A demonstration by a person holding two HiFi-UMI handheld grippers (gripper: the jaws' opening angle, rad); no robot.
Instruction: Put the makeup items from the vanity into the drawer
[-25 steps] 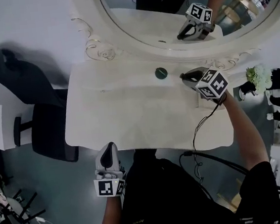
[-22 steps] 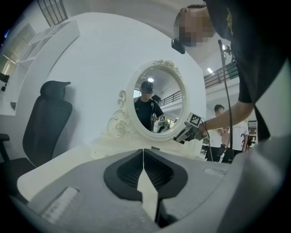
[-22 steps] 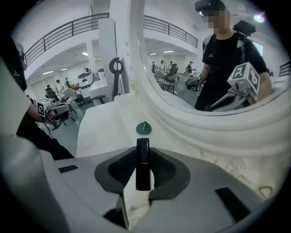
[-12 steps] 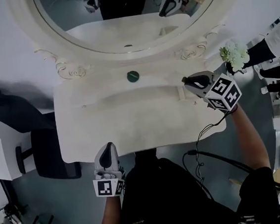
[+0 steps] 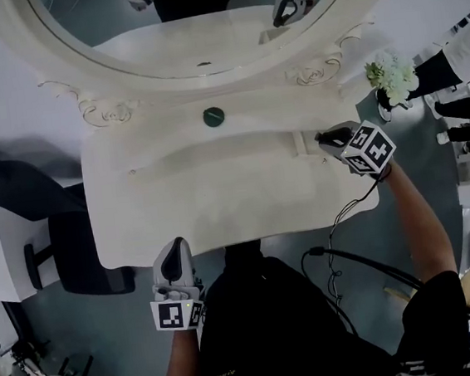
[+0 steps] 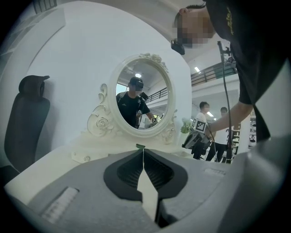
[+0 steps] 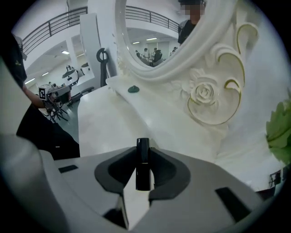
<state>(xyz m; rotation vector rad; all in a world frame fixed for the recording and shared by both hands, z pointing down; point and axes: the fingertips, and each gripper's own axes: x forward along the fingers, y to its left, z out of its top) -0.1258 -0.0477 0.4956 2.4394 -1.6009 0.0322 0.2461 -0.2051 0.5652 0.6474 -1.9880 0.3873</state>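
1. Broadly, the white vanity (image 5: 220,201) fills the middle, with its oval mirror (image 5: 200,11) at the back. No open drawer shows in any view; I judge it sits under the front edge, by the person's body.
2. Left of the vanity stands a dark chair (image 5: 74,250). Off its right end is a bunch of pale flowers (image 5: 392,79). Neither blocks the tabletop.
3. Over the right end, the right tongs (image 5: 327,137) point steeply down, clenched on a black tube (image 7: 142,164). Its long axis runs along the jaws, the top end poking out past them.
4. At the front edge, the left tongs (image 5: 173,252) lie nearly level, pinched together on nothing. They are nearer the likely drawer, so opening it probably falls to them.
5. Near the mirror's base sits a small green disc (image 5: 214,116), well apart from both tongs, with bare tabletop between.
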